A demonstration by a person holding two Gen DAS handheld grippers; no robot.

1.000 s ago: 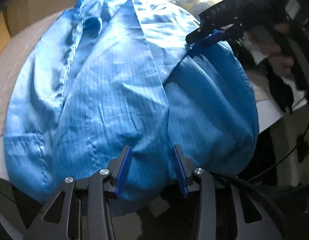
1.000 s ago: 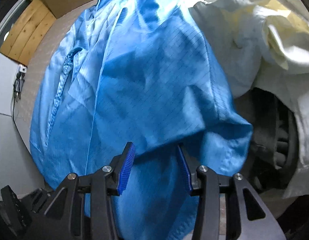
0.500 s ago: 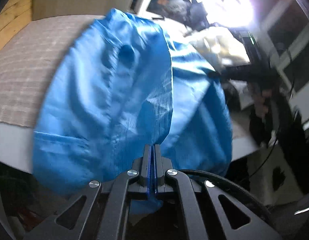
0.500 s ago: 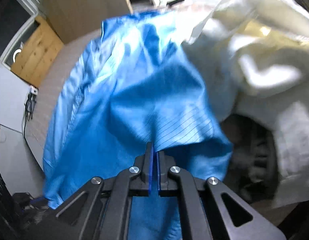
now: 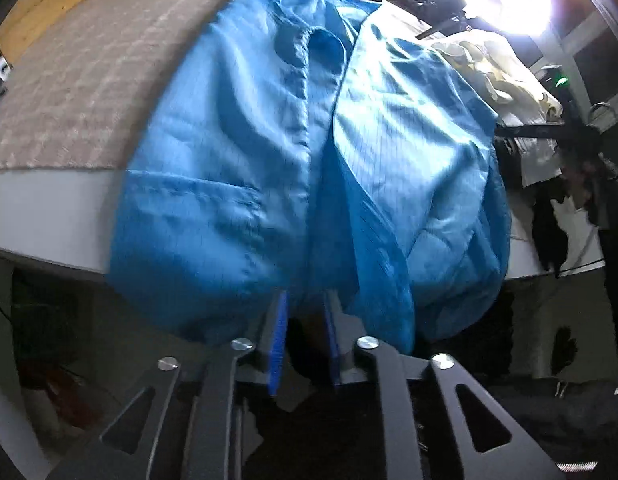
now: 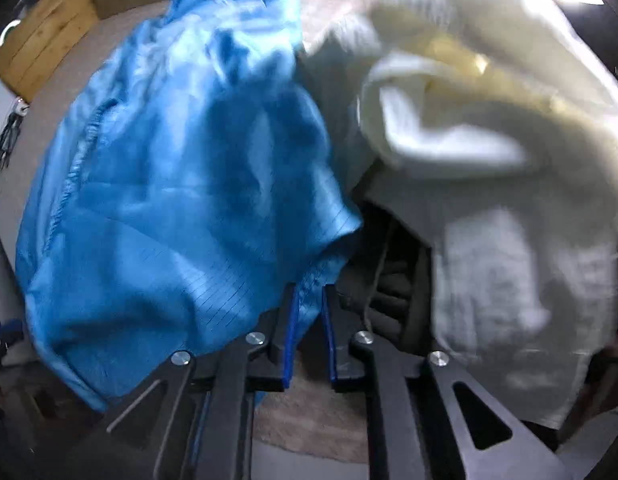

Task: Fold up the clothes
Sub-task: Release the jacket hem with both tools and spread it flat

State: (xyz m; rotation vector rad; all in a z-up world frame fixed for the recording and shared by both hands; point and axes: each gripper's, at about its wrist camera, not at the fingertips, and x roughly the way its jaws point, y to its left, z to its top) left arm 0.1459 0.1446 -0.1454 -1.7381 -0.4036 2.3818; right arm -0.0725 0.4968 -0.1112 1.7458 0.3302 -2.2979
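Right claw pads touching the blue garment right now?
Cannot tell. In the right wrist view the blue garment hem hangs between the right claw, whose jaws are opening, but blur hides contact.

The shiny bright-blue garment (image 5: 269, 168) carries a fine dark grid of thin lines. The woven worktop cover (image 5: 89, 80) is beige-brown check. The crumpled fabric pile (image 6: 469, 120) is cream-white with pale yellow.

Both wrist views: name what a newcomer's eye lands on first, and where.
The shiny blue garment fills the middle of both views, spread over the beige padded table with its hem hanging off the near edge. A rumpled cream-white heap of clothes crowds its right side. At the bottom of each view a claw is opening: hem lies between the right claw pads, the left claw just below the hem.
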